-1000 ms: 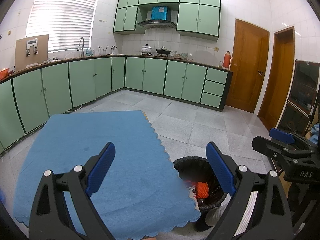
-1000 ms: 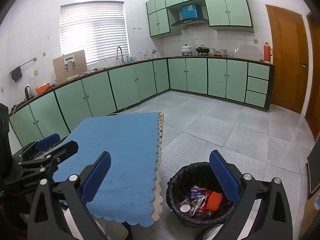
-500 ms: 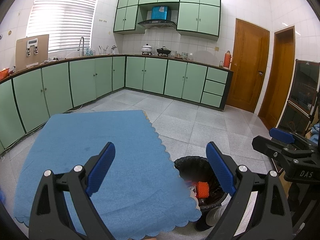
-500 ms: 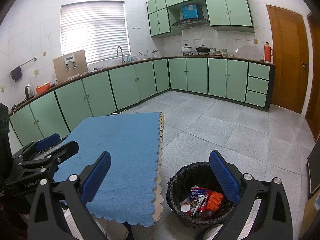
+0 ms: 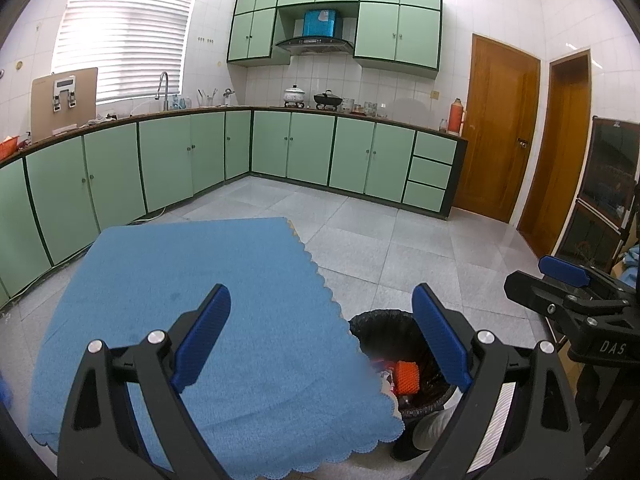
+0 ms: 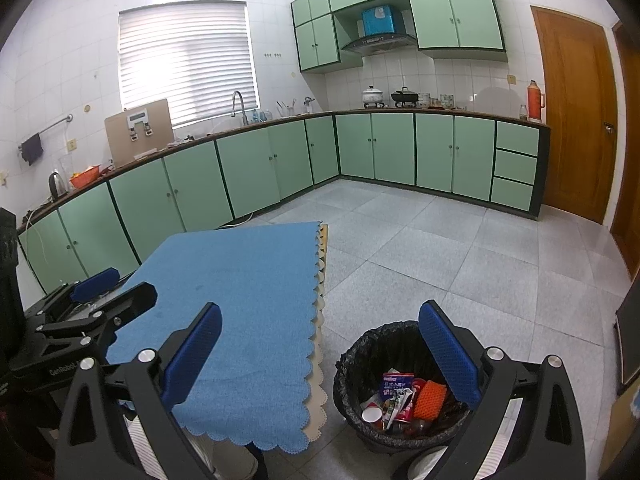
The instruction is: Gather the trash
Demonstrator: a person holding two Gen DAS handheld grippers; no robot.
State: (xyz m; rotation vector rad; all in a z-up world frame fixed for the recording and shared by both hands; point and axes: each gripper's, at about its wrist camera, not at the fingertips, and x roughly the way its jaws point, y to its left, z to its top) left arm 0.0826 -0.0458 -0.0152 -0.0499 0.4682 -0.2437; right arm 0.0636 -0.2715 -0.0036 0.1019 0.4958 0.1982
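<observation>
Beside the blue-clothed counter [image 6: 248, 300], both tools, left [image 5: 320, 340] and right [image 6: 320, 354], hang wide open and empty, so I judge a last scan for strays suits before leaving the black-lined round trash bin [image 6: 352, 364].

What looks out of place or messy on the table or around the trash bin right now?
Nothing stands out. The blue tablecloth lies flat with nothing on it, the trash sits inside the black-lined bin beside the table, and no litter shows on the floor. Both grippers, left and right, are open and empty.
</observation>
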